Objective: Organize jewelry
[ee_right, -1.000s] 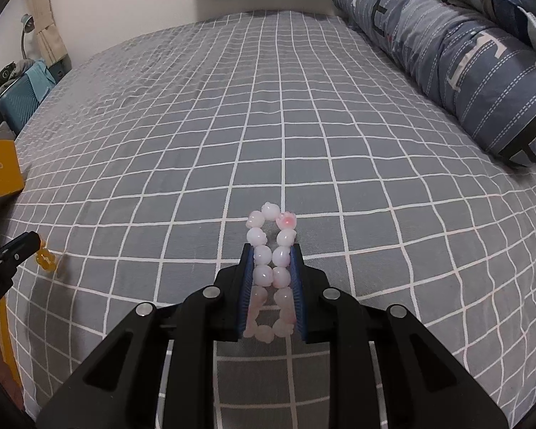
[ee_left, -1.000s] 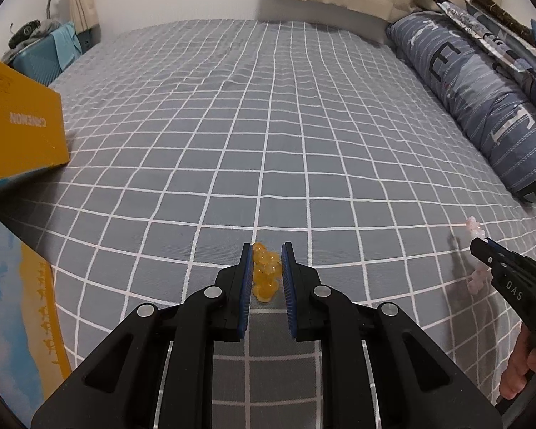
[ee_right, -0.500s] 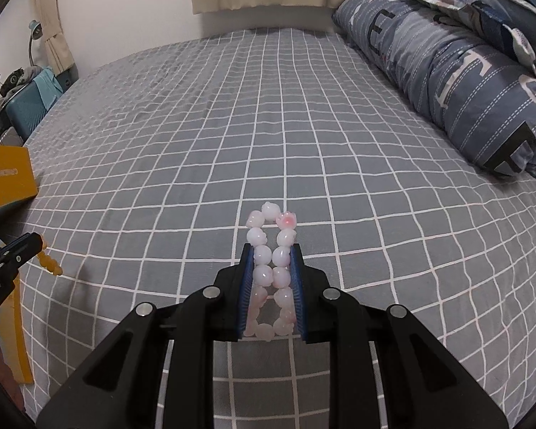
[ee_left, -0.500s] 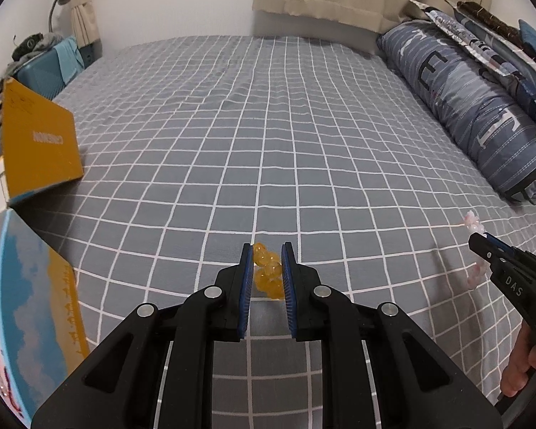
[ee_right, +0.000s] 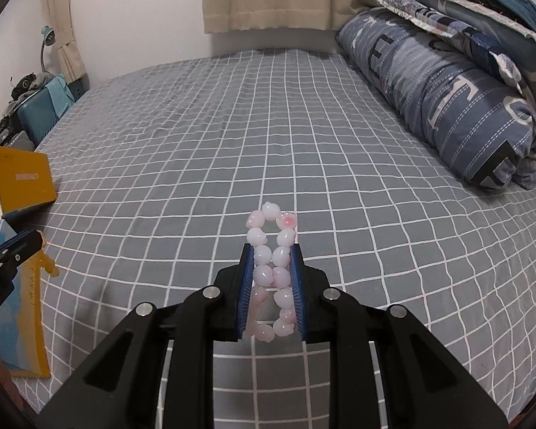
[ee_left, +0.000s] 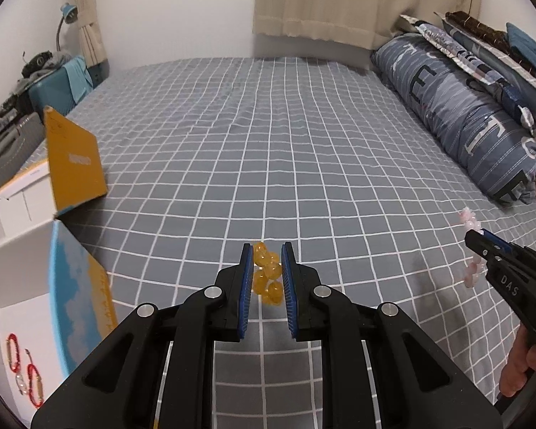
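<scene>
I'm mid-carry, I'd say: both bracelets are off the bed (ee_left: 268, 150). L gripper (ee_left: 265, 274) is clamped on the amber bracelet (ee_left: 267, 278), beads between the pads. R gripper (ee_right: 271, 279) is squeezing the pink bracelet (ee_right: 272, 271), loop poking past the tips. Next, prob. swing left to the white box (ee_left: 21, 279) w/ red bracelets (ee_left: 25, 375) inside, then let go.

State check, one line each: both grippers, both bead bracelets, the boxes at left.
left gripper: shut on amber bracelet
right gripper: shut on pink bracelet
amber bracelet: held, off the bed
pink bracelet: held, squeezed flat
white box: open, red bracelets inside
yellow lid: standing tilted
</scene>
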`<control>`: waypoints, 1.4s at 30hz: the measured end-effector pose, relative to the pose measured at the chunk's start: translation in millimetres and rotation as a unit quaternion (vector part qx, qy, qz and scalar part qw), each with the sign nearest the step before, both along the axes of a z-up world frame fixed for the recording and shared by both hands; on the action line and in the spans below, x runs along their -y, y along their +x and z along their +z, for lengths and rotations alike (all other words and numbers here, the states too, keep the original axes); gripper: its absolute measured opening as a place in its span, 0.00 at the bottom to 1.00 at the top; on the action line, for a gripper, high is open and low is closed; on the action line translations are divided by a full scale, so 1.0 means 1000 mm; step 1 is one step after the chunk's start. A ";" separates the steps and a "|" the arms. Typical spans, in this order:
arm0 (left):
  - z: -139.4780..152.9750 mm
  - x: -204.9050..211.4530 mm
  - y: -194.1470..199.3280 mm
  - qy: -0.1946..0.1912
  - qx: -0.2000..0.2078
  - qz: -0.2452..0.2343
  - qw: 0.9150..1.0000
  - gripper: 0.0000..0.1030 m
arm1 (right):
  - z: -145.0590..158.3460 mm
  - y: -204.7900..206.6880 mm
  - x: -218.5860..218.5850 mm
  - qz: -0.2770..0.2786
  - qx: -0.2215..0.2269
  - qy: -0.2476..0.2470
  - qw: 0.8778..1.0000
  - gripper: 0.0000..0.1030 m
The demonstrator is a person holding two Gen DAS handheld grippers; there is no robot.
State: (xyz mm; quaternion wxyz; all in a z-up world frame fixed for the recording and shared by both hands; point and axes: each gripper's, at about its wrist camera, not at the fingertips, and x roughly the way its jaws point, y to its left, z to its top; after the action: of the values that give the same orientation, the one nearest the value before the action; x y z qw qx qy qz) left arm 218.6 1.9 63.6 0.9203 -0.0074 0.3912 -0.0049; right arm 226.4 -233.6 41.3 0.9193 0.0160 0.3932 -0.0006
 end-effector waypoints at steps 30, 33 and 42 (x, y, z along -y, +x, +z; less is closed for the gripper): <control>-0.065 -0.030 -0.004 0.019 -0.065 0.023 0.997 0.66 | -0.009 -0.027 -0.055 0.038 -0.025 0.001 0.999 0.19; -0.080 -0.030 0.008 0.025 -0.076 0.024 0.997 0.71 | -0.021 -0.020 -0.055 0.038 -0.036 -0.002 0.999 0.19; -0.118 -0.023 0.032 0.029 -0.110 0.028 0.993 0.70 | -0.041 -0.005 -0.059 0.048 -0.051 -0.001 0.998 0.19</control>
State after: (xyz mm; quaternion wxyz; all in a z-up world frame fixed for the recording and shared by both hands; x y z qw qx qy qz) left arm 251.0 24.9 -53.9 0.8714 0.0076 0.4895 0.0331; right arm 221.1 -174.7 0.2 0.8969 -0.0038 0.4402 0.0420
